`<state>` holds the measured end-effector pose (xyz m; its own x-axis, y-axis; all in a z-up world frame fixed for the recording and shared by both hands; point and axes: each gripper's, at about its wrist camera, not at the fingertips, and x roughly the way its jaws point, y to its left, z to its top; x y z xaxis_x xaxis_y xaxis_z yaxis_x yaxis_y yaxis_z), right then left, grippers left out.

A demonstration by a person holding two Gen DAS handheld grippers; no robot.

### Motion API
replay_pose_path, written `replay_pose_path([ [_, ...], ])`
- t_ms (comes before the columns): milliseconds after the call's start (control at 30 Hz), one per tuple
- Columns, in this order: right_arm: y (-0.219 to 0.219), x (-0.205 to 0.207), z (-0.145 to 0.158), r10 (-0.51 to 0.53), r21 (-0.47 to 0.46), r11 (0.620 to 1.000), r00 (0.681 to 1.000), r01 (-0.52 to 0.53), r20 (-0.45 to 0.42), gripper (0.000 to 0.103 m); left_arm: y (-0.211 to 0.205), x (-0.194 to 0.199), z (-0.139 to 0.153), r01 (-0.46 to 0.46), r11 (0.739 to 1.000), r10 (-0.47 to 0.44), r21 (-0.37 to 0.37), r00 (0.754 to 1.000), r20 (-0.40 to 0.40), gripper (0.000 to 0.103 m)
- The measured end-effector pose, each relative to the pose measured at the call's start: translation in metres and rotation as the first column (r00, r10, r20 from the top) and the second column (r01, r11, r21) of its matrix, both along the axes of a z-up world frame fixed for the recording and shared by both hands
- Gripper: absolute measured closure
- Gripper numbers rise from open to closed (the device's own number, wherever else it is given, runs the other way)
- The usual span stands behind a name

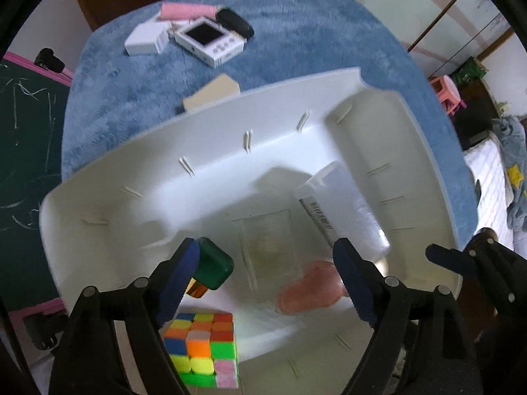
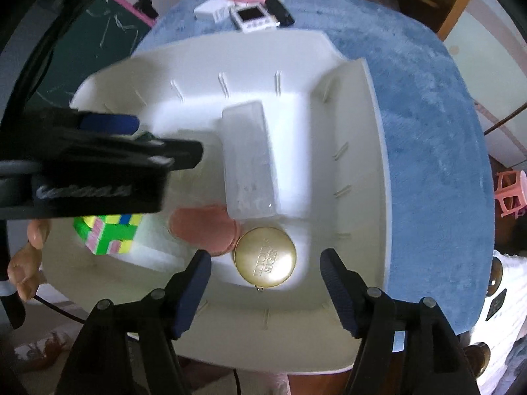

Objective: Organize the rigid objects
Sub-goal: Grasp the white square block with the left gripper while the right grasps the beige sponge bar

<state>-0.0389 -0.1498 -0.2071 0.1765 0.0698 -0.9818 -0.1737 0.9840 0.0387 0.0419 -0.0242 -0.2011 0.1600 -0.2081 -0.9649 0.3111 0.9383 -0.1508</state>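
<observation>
A white bin (image 1: pixel 98 204) stands on a blue mat; it also shows in the right wrist view (image 2: pixel 372 151). My left gripper (image 1: pixel 266 279) is open above the bin. A green-capped item (image 1: pixel 212 265) touches its left finger. In the bin lie a colour cube (image 1: pixel 204 349), a clear plastic box (image 1: pixel 342 204) and a pink disc (image 1: pixel 309 288). My right gripper (image 2: pixel 265 279) is open and empty over the bin's near side, above a round gold tin (image 2: pixel 265 256). The cube (image 2: pixel 108 233), clear box (image 2: pixel 247 161) and pink disc (image 2: pixel 204 227) show there too.
On the blue mat (image 1: pixel 131 98) beyond the bin lie a white handheld device (image 1: pixel 210 41), a white box (image 1: pixel 146 41), a pink roll (image 1: pixel 187 11), a black case (image 1: pixel 235 23) and a beige block (image 1: pixel 212 93). A dark chalkboard (image 1: pixel 26 164) stands left.
</observation>
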Motion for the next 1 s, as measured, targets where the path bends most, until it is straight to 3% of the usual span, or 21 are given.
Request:
replay_pose_path([
  [133,-0.023,-0.003,0.017,-0.022,0.026,0.999,0.999,0.021,0.032,0.033,0.005,-0.001,0.024,-0.017,1.0,0.017,-0.024,0.999,0.033,0.014],
  [467,-0.016,0.016,0.065,-0.051,0.087,0.995,0.992,0.041,0.118,0.033,0.032,0.012,0.101,-0.101,0.994,0.108,-0.051,0.979,0.172,0.014],
  [767,-0.009,0.056,0.121,-0.006,0.1,0.995,0.976,-0.016,0.219,0.033,0.058,0.045,0.189,-0.165,0.986,0.166,-0.034,0.919,0.358,0.014],
  [900,0.002,0.087,0.152,0.028,0.083,0.995,0.961,-0.052,0.275,0.033,0.064,0.066,0.214,-0.198,0.98,0.187,-0.019,0.888,0.419,0.014],
  [1000,0.012,0.111,0.171,0.047,0.089,0.993,0.952,-0.078,0.302,0.027,0.069,0.091,0.224,-0.219,0.976,0.2,-0.008,0.872,0.446,0.011],
])
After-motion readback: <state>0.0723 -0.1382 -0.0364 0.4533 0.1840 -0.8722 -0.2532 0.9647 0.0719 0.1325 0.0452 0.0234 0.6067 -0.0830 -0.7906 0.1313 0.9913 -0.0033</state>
